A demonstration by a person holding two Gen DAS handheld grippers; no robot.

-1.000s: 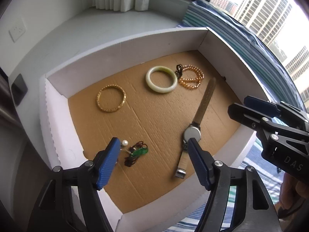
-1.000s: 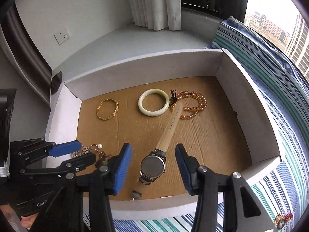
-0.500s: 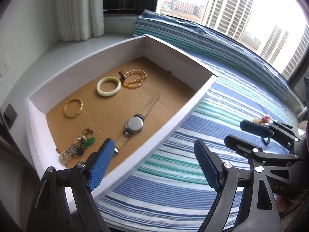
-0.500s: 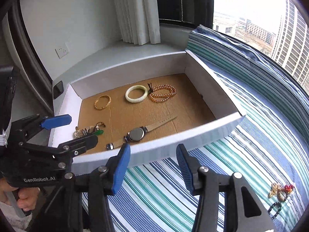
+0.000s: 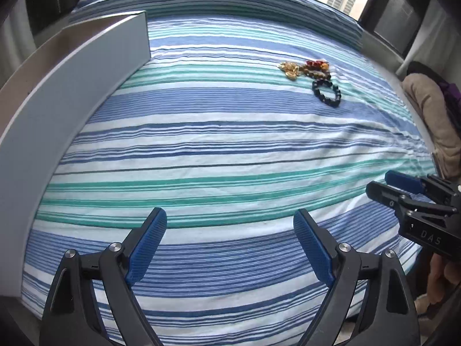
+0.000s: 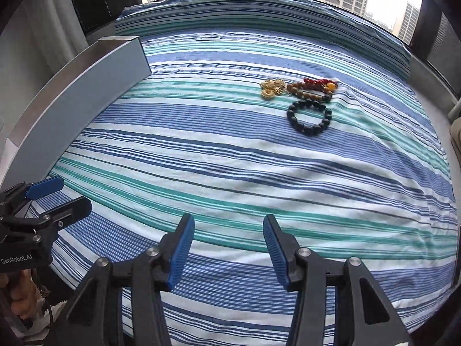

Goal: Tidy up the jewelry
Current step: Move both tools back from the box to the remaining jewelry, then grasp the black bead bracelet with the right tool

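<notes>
A small pile of jewelry lies on the striped bedspread [image 6: 230, 158], far ahead of both grippers. It holds a black bead bracelet [image 6: 309, 131] [image 5: 331, 103], a gold piece [image 6: 270, 88] [image 5: 289, 69], a brown bead bracelet [image 6: 305, 91] and red beads [image 6: 317, 81]. My left gripper [image 5: 229, 213] hovers over bare bedspread, its jaws opening wide with nothing between them. My right gripper [image 6: 228, 219] stands open and holds nothing. Each gripper shows at the edge of the other's view, the right gripper [image 5: 383, 184] and the left gripper [image 6: 75, 193].
The white outer wall of the box [image 5: 86, 66] [image 6: 86, 86] runs along the left; its inside is hidden. A beige cloth [image 5: 429, 115] lies at the bed's right edge. Windows with tower blocks stand behind the bed.
Both grippers have swung right, away from the box with the watch and bangles, and now look over the bedspread. The box's inside has left view. The left jaws have widened.
</notes>
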